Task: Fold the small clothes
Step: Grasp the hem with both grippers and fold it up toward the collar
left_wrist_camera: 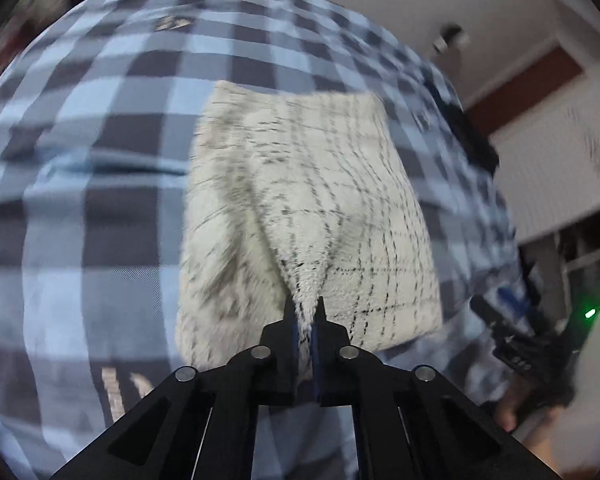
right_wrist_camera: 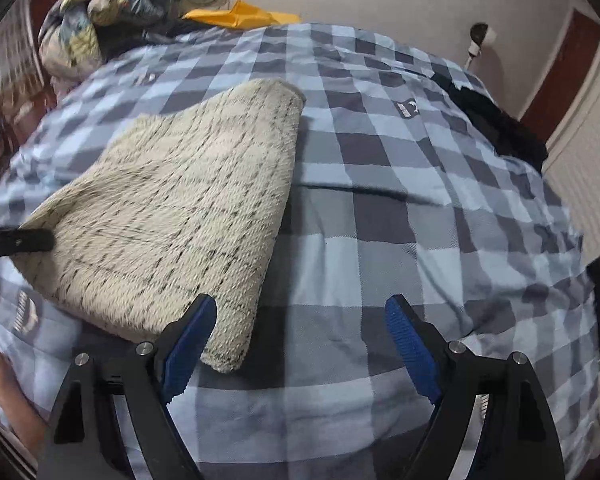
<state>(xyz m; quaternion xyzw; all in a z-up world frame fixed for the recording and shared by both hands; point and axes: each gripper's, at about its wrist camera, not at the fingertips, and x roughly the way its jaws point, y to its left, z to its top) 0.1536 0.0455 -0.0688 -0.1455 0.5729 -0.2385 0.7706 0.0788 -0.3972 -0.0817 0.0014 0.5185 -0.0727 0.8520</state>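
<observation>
My left claw (left_wrist_camera: 304, 312) pinched the cream cloth's (right_wrist_camera: 172, 208) near edge — cloth lay on the checked bedspread (right_wrist_camera: 380, 216). Right claw (right_wrist_camera: 300, 344) gaped, holding nothing — beside the cloth's corner.

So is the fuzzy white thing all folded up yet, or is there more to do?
Partly. The fuzzy cloth already looks doubled over on the checked bedspread, with a thick rounded edge along its right side. Right now the left gripper is shut on its near edge, pulling up a little peak. The right gripper is open, holding nothing. The cloth isn't lying flat and neat, so another fold or some smoothing probably remains.
</observation>
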